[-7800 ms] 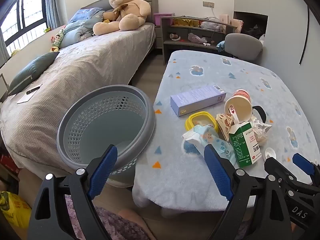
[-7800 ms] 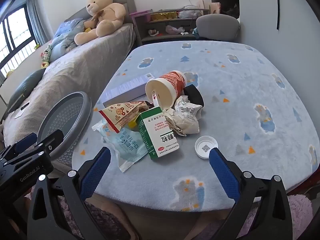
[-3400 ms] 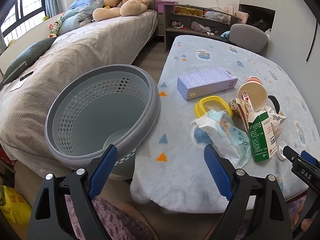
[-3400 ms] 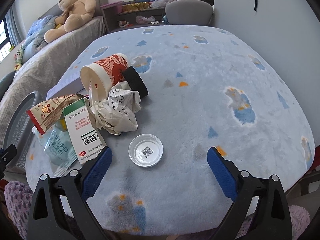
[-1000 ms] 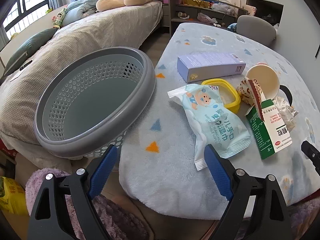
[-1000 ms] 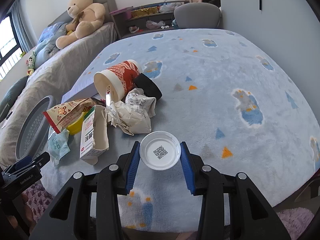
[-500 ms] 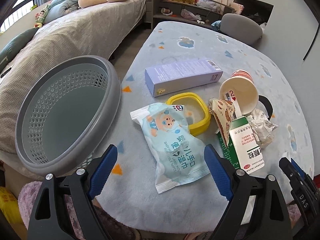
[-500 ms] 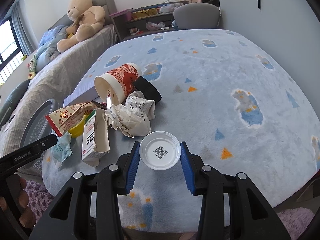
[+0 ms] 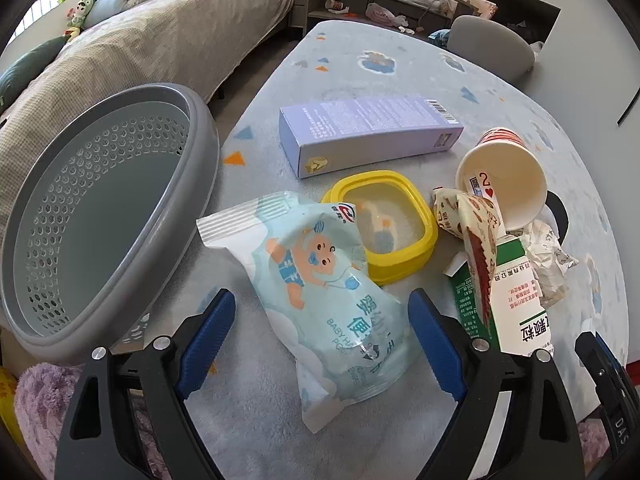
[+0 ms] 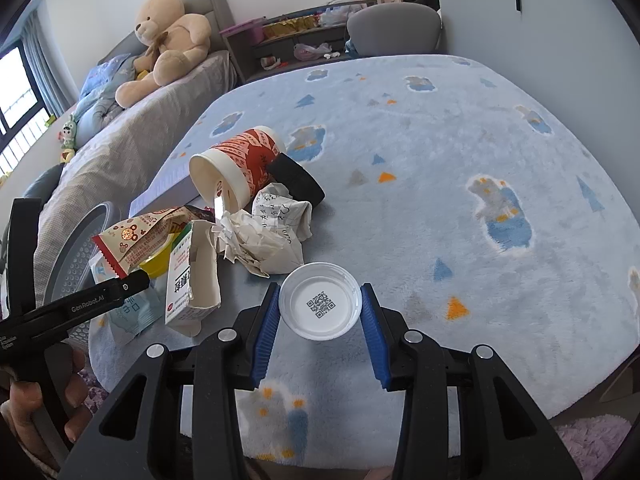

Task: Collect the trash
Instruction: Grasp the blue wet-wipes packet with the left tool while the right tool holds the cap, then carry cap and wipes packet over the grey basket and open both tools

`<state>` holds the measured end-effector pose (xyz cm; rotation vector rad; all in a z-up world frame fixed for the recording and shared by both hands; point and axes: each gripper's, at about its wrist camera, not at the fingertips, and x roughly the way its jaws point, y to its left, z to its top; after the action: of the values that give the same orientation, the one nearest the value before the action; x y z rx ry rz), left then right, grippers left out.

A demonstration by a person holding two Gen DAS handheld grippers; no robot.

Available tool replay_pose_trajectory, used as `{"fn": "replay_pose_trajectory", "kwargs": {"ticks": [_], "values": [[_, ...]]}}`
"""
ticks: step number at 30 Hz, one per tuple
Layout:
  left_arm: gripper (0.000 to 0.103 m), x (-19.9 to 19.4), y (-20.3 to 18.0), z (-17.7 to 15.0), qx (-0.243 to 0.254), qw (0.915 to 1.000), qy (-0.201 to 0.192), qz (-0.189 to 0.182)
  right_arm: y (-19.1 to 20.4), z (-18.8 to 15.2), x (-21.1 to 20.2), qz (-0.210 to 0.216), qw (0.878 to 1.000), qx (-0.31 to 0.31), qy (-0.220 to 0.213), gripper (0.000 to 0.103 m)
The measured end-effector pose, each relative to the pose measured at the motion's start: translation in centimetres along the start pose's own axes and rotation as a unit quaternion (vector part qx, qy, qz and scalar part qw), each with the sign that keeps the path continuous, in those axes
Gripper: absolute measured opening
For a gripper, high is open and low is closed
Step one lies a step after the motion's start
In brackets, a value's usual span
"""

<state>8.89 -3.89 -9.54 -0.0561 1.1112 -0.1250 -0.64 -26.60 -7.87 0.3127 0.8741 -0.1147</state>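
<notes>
While the right claw [image 10: 320, 314] is clamped on a white plastic lid [image 10: 320, 306], whose QR code faces up between the blue pads [image 10: 267, 320], the left claw [image 9: 320, 340] is held wide apart over the near edge of the surface [image 9: 400, 76]. A pale blue wet-wipes pack [image 9: 320, 288] is seen lying between the left claw's fingers, untouched by either one. Just behind the pack a yellow-rimmed lid [image 9: 384, 224] is found, partly covered by the pack's upper end. A purple box [image 9: 368, 132] is laid flat beyond it. To the right, a paper cup [image 9: 502, 184] is tipped on its side with its mouth toward the camera, and a snack wrapper [image 9: 472, 236], a green and white carton [image 9: 516, 300] and crumpled paper [image 9: 548, 264] are piled against it. A black object [image 10: 296, 178] is seen touching the cup in the right wrist view. A grey perforated basket [image 9: 100, 208] is positioned at the left edge of the surface, tilted toward it. A bed [image 10: 120, 148] with a teddy bear [image 10: 168, 40] is visible beyond.
</notes>
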Motion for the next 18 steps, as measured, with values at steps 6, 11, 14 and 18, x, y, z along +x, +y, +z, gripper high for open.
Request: {"fn": "replay_pose_trajectory", "kwargs": {"ticks": [6,11,14,18], "values": [[0.068,-0.2,0.3,-0.5,0.004,0.9999,-0.010,-0.008,0.1,-0.1,0.1,0.000,1.000,0.000,0.002,0.040],[0.057,-1.6,0.7,-1.3,0.013,0.9996,-0.025,-0.009,0.3,-0.2,0.1,0.000,1.000,-0.002,-0.001,0.040],[0.057,-2.6,1.2,-1.8,0.018,0.9991,-0.038,0.001,0.6,-0.3,-0.1,0.000,1.000,-0.005,-0.002,0.040],[0.057,-4.3,1.9,-2.3,0.026,0.9981,-0.056,0.009,1.4,-0.2,-0.9,0.003,1.000,-0.015,-0.006,0.040]]}}
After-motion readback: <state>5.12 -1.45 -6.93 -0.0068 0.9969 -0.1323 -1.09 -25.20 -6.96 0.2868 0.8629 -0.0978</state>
